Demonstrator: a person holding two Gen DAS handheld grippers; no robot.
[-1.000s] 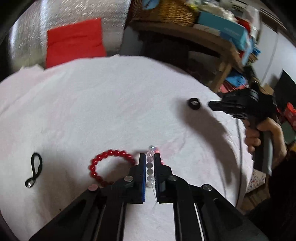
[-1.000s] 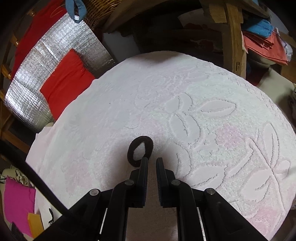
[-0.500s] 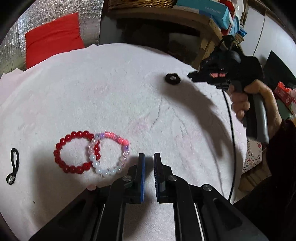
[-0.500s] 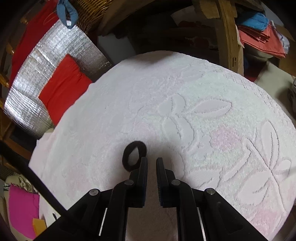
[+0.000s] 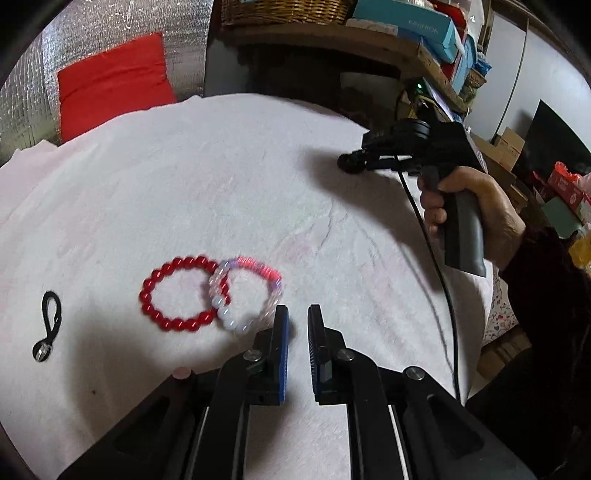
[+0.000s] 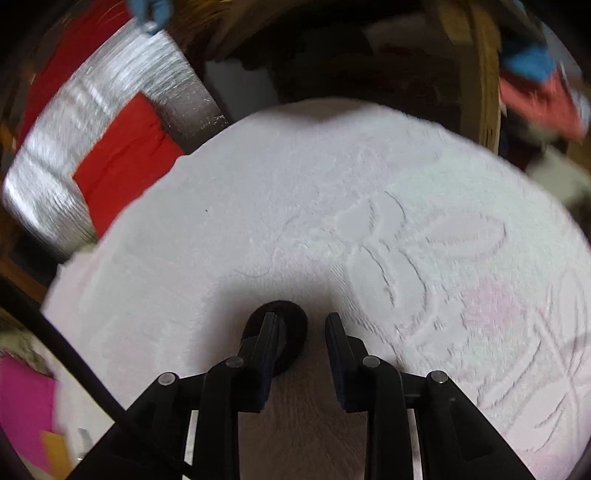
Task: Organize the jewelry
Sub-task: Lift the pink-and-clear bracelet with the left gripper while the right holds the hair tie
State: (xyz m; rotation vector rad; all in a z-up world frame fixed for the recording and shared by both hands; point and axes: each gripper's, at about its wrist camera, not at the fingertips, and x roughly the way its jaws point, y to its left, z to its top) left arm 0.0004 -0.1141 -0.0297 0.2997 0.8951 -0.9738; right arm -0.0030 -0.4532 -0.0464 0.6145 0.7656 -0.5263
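Observation:
A red bead bracelet [image 5: 177, 295] lies on the white embossed cloth [image 5: 221, 184], and a pink-and-white bead bracelet [image 5: 245, 293] overlaps its right side. My left gripper [image 5: 297, 314] hovers just right of them, shut, with nothing between its fingers. A black cord with a small charm [image 5: 48, 321] lies at the far left. In the right wrist view a black ring-shaped band [image 6: 295, 328] lies under my right gripper [image 6: 301, 321]. Its jaws are opening; the left finger covers part of the band and nothing is pinched. A hand [image 5: 476, 210] holds that gripper at the cloth's far right.
A red cushion [image 5: 110, 81] leans on silver foil [image 5: 22, 103] beyond the cloth's far edge. A wooden shelf [image 5: 369, 44] with boxes and a wicker basket [image 5: 288, 11] stands behind. The right gripper's cable [image 5: 439, 266] hangs over the right edge.
The left gripper let go of the pink-and-white bracelet, which now lies across the red one, and drew back to the right. The right gripper moved onto the black band and its jaws spread.

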